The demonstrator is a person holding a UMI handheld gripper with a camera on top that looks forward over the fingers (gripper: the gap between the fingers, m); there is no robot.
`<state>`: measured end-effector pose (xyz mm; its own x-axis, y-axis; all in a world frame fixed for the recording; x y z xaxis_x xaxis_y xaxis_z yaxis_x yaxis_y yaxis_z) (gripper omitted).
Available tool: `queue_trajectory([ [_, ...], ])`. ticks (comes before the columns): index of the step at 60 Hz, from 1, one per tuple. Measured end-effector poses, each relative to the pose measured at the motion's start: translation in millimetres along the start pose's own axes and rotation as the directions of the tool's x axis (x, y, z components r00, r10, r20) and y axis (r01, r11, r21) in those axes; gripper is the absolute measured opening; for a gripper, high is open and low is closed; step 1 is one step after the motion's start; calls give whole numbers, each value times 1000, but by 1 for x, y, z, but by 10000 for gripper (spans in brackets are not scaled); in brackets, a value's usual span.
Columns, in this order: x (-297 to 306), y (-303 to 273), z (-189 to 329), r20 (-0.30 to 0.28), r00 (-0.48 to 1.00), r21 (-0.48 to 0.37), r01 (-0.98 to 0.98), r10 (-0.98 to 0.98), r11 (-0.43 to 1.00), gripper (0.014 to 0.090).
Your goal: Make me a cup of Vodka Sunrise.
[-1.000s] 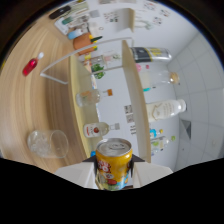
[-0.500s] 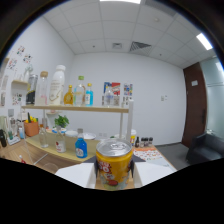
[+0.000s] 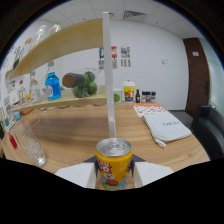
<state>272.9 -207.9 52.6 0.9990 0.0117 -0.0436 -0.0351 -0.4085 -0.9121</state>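
Note:
My gripper point(image 3: 114, 172) is shut on an orange-yellow drink can point(image 3: 114, 162), held upright between the two white fingers point(image 3: 75, 176) with its silver top showing. It hangs above a wooden table point(image 3: 85, 132). A clear glass with ice point(image 3: 31, 147) stands on the table to the left of the can, a little ahead of the fingers. A blue bottle point(image 3: 52, 86) and other bottles stand on the lower shelf of a wooden rack point(image 3: 60, 102) beyond.
A white upright post point(image 3: 109, 75) of the rack rises just beyond the can. Green round fruit point(image 3: 86, 85) sits on the shelf. A white folded cloth point(image 3: 165, 126) lies on the table at the right. Jars point(image 3: 130, 92) stand at the back. A brown door point(image 3: 197, 75) is far right.
The view has swung from looking down at the table, up toward the ceiling and shelves, and now lower over the table. The can has stayed held between the fingers throughout.

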Motion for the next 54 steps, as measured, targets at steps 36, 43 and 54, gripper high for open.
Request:
queue_trajectory([
  [36, 6, 1, -29, -92, 994, -48, 53, -57, 997, 858],
  [43, -11, -32, -58, -91, 995, 5, 34, -33, 999, 854],
  [54, -77, -50, -106, -65, 998, 27, 22, -20, 999, 858],
])
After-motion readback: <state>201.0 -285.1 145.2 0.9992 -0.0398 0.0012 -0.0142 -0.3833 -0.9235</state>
